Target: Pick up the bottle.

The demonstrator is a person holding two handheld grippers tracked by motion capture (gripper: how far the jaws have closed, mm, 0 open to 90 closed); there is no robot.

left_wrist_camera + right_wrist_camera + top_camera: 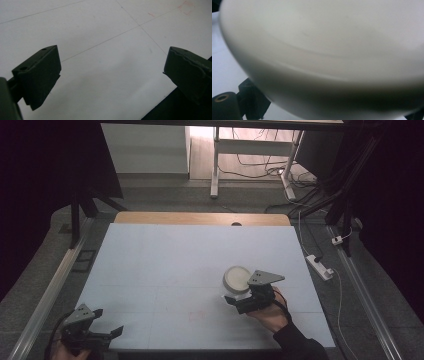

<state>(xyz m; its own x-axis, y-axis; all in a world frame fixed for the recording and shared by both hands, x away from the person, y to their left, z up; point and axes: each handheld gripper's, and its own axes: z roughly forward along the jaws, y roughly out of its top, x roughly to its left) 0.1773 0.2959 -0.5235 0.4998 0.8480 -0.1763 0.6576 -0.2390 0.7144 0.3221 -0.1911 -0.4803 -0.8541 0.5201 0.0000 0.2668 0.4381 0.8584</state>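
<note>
High view: white bowl (237, 278) sits on the counter (165, 270), right of centre, directly ahead of the right hand-held gripper (239, 297) and touching its front end. Right gripper view: bowl wall (324, 57) pressed up close, one black jaw visible at lower left under the rim; can't tell if the jaws are clamped on it. Left hand-held gripper (107, 332) at the counter's near-left corner, well apart from the bowl, jaws spread wide over bare surface (105, 50).
</note>
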